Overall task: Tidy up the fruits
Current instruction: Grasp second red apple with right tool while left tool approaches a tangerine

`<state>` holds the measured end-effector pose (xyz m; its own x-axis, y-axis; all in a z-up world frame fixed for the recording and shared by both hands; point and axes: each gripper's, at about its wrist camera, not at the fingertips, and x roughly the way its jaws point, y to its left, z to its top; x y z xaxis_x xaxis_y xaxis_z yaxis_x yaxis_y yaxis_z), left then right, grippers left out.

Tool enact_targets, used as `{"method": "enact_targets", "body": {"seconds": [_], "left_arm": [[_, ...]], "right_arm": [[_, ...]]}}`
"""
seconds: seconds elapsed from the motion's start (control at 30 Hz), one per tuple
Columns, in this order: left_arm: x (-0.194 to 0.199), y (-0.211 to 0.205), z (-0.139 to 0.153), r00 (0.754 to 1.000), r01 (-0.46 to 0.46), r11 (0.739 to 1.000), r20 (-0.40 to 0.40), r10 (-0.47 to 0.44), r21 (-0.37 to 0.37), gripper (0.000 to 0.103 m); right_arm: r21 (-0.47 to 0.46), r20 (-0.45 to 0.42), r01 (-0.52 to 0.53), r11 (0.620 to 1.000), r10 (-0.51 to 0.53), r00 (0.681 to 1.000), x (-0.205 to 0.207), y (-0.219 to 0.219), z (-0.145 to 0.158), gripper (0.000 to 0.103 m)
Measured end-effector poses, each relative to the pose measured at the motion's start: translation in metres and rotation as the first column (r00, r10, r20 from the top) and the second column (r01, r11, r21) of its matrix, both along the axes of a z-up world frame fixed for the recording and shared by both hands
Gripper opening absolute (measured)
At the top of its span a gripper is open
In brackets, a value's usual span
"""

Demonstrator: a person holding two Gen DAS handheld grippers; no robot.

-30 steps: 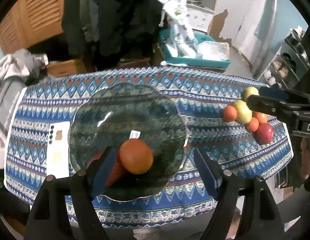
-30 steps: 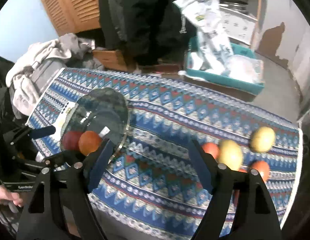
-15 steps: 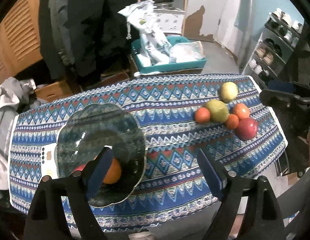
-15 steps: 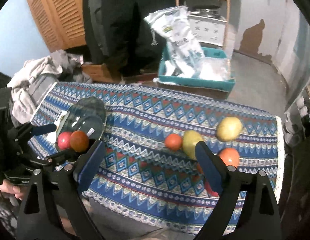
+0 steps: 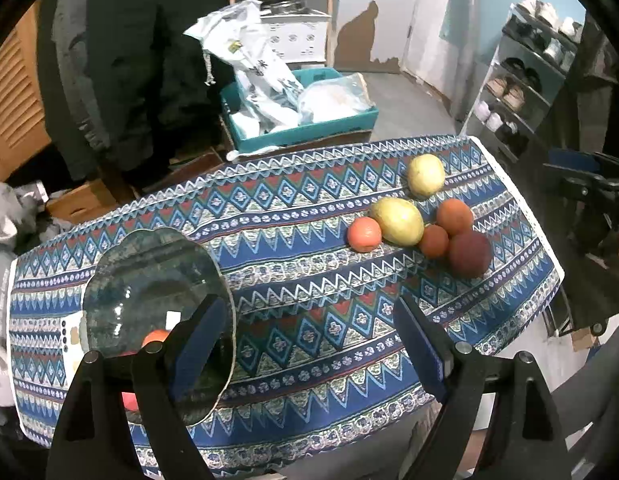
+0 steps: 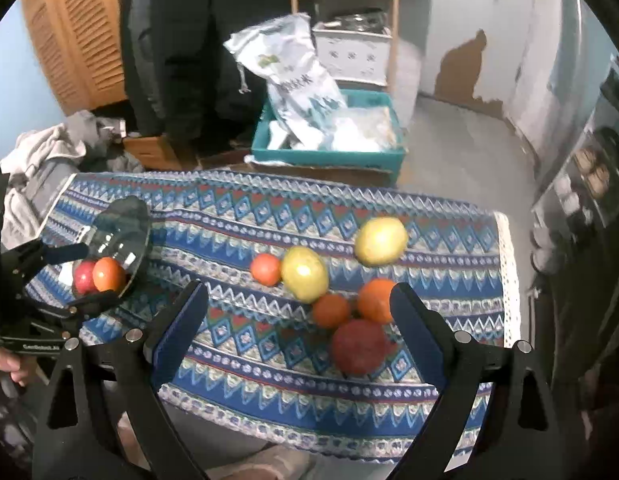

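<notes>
With two fruits already lying in the glass bowl (image 6: 121,220) and six loose fruits (image 6: 305,274) clustered on the bench (image 6: 237,320), both the left tongs (image 5: 309,344) and right tongs (image 6: 297,320) are held open and empty, so another pick-up is judged next.

Both grippers, the left gripper (image 5: 309,344) and the right gripper (image 6: 299,324), have 2 black angular arms, blue pads (image 6: 175,334), and silver screws (image 5: 463,347).
</notes>
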<state>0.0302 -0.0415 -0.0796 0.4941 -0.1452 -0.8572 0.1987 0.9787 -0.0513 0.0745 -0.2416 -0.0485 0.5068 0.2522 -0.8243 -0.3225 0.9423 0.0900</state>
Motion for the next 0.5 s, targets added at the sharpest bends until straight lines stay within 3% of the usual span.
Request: {"method": "enact_targets", "body": {"seconds": [0.27, 0.5], "left_arm": [[0.011, -0.018, -0.011, 0.999, 0.040, 0.999, -0.025, -0.039, 0.001, 0.087], [0.025, -0.027, -0.030, 0.997, 0.058, 0.998, -0.061, -0.056, 0.018, 0.087]], "right_arm": [[0.009, -0.028, 0.031, 0.999, -0.031, 0.999, 0.003, -0.021, -0.014, 0.091], [-0.004, -0.117, 0.041, 0.999, -0.041, 0.992, 0.015, -0.033, -0.050, 0.091]]}}
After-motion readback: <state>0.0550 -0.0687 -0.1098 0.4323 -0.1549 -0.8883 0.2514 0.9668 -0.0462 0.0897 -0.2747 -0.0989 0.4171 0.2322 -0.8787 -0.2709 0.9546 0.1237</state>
